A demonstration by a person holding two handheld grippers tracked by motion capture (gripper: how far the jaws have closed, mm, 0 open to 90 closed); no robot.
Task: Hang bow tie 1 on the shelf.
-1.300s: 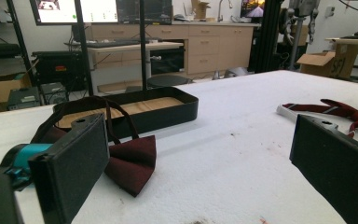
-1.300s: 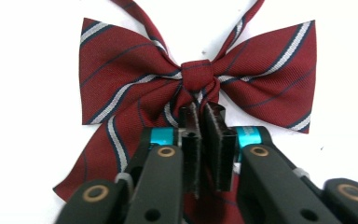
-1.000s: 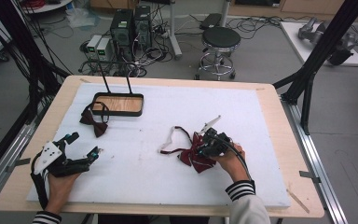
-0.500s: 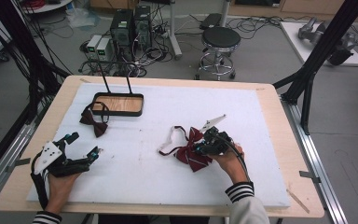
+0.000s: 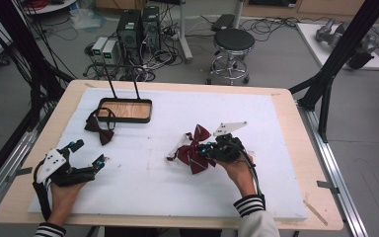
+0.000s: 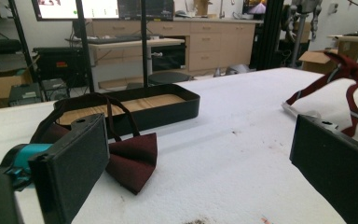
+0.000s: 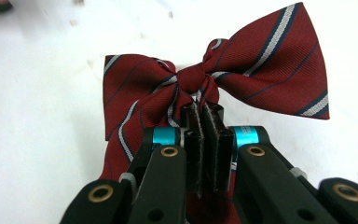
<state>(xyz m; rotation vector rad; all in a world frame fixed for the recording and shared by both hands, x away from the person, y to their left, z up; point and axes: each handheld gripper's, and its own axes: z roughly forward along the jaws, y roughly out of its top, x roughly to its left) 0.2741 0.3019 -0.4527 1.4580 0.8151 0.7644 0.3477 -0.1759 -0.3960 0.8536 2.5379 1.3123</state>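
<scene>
A red bow tie with white and navy stripes point(image 5: 193, 150) is at the middle of the white mat, and my right gripper point(image 5: 209, 149) is shut on it. The right gripper view has the jaws point(image 7: 204, 123) pinching the fabric just below the knot of that striped bow tie point(image 7: 261, 60). Its strap point(image 6: 349, 74) hangs off the mat. A plain dark maroon bow tie point(image 5: 98, 129) lies in front of a black tray point(image 5: 126, 109) with a wooden bottom. My left gripper point(image 5: 86, 155) rests open at the near left, pointing at the maroon bow tie point(image 6: 130, 156) and the tray point(image 6: 168, 109).
The white mat point(image 5: 276, 187) covers most of the wooden table point(image 5: 321, 207). Two thin black rods point(image 5: 111, 84) rise from the tray's far edge. A stool point(image 5: 233, 42) and computer boxes point(image 5: 138, 27) stand on the floor beyond the table.
My right gripper has carried the striped bow tie a little to the left and away from the person. The left gripper has stayed still.
</scene>
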